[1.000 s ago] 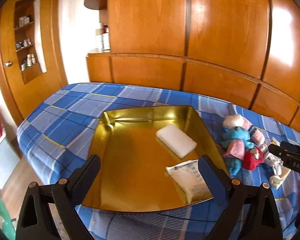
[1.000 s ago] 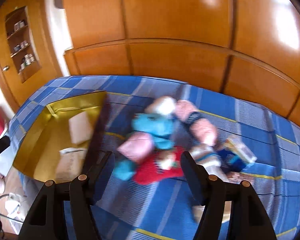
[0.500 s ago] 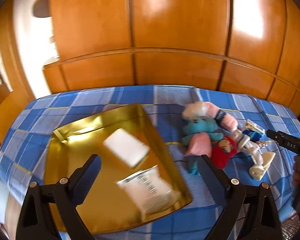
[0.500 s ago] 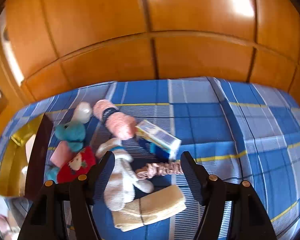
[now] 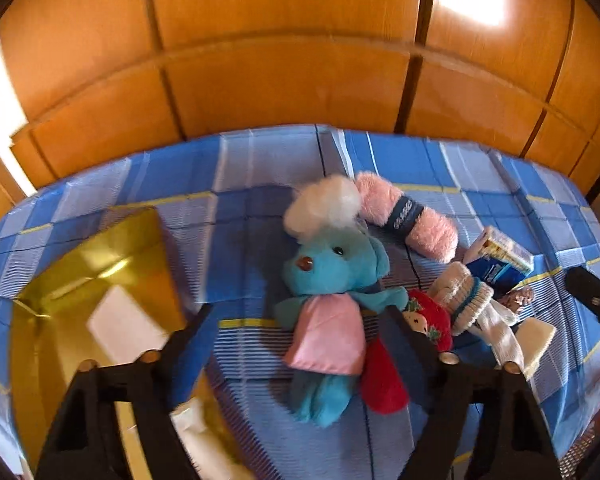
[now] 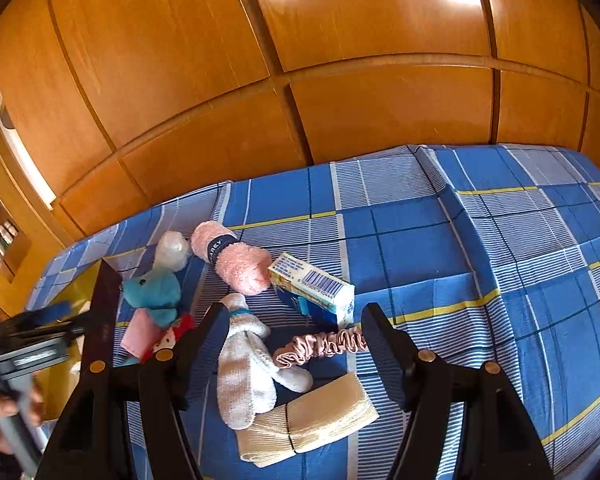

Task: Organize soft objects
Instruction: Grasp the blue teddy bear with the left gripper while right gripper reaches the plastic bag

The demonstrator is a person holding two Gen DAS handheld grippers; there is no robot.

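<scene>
The blue teddy [image 5: 332, 276] lies on the bed [image 5: 260, 160], head toward the wooden wall, feet toward the camera. The left gripper [image 5: 296, 332] is closing around it, not touching. The right gripper [image 6: 292, 332] is open, holding nothing.

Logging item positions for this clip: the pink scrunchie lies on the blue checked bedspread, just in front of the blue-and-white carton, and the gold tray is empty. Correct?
Not quite. The gold tray is not empty: the left wrist view shows a white block in it. The pink scrunchie does lie on the bedspread just in front of the carton.
</scene>
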